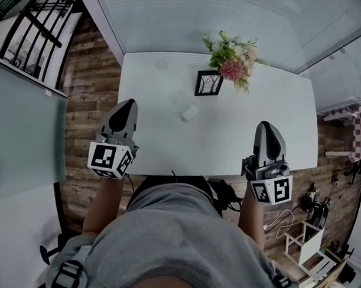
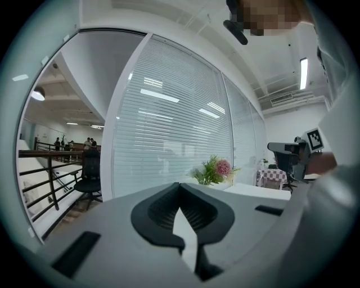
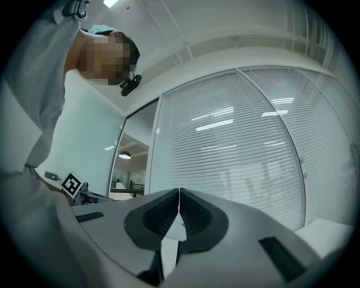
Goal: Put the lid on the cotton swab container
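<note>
On the white table (image 1: pixel 288 114) a small pale container (image 1: pixel 190 113) stands near the middle. A fainter pale round thing (image 1: pixel 176 101) lies just behind it to the left; I cannot tell whether it is the lid. My left gripper (image 1: pixel 130 103) hovers over the table's left front corner, jaws shut and empty. My right gripper (image 1: pixel 264 124) is held near the front right edge, also shut with nothing in it. Both point away from me and slightly upward. The left gripper view shows shut jaws (image 2: pixel 180 185) against window blinds; the right gripper view shows the same (image 3: pixel 179 191).
A small black picture frame (image 1: pixel 208 83) and a vase of flowers (image 1: pixel 232 59) stand at the table's far edge. Wooden floor lies on both sides of the table. A cluttered stand with cables (image 1: pixel 310 233) is at the lower right. A glass wall with blinds (image 2: pixel 169 129) runs behind the table.
</note>
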Available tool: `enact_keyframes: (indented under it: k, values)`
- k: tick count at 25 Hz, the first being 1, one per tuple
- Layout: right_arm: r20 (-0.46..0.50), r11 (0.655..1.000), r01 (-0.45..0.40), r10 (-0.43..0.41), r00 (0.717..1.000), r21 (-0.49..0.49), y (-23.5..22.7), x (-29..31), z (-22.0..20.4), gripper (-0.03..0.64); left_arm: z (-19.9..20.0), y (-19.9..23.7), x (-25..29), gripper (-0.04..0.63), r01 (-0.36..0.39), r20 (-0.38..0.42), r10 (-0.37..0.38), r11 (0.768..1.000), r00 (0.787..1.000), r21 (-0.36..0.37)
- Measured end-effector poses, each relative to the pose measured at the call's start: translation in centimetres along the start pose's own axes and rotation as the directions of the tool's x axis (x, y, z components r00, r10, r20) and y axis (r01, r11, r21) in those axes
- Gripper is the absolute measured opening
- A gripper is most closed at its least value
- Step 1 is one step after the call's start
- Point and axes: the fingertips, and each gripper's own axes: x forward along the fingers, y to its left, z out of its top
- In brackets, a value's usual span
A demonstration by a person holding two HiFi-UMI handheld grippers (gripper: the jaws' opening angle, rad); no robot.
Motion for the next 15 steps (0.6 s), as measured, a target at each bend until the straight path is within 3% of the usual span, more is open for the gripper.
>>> enact_keyframes:
  k: [15]
  values:
    - [-0.007, 0.998, -0.064, 0.064, 0.998, -0.009, -2.8, 0.3, 1.0, 0.026, 0.3, -3.0, 0.6, 0.006, -0.036, -0.006, 0.036, 0.999, 0.999, -0.004]
